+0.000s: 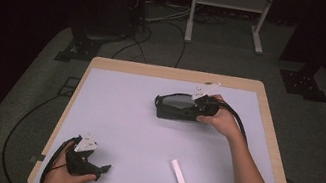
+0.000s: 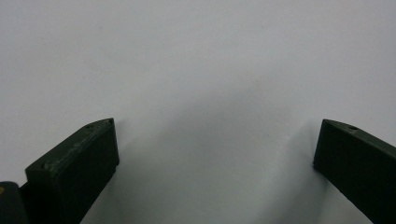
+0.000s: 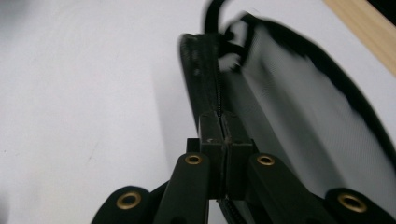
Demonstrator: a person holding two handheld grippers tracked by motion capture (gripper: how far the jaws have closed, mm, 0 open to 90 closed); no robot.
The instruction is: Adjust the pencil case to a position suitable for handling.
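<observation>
Pinching the black pouch at its zipper edge, the right hand-held gripper is clamped tight; the left hand-held gripper gapes empty over bare desk; a white tube lies apart near the front edge.

A small white cylinder lies tilted on the pale table near its front edge, right of centre; a white metal stand rises beyond the far edge
</observation>
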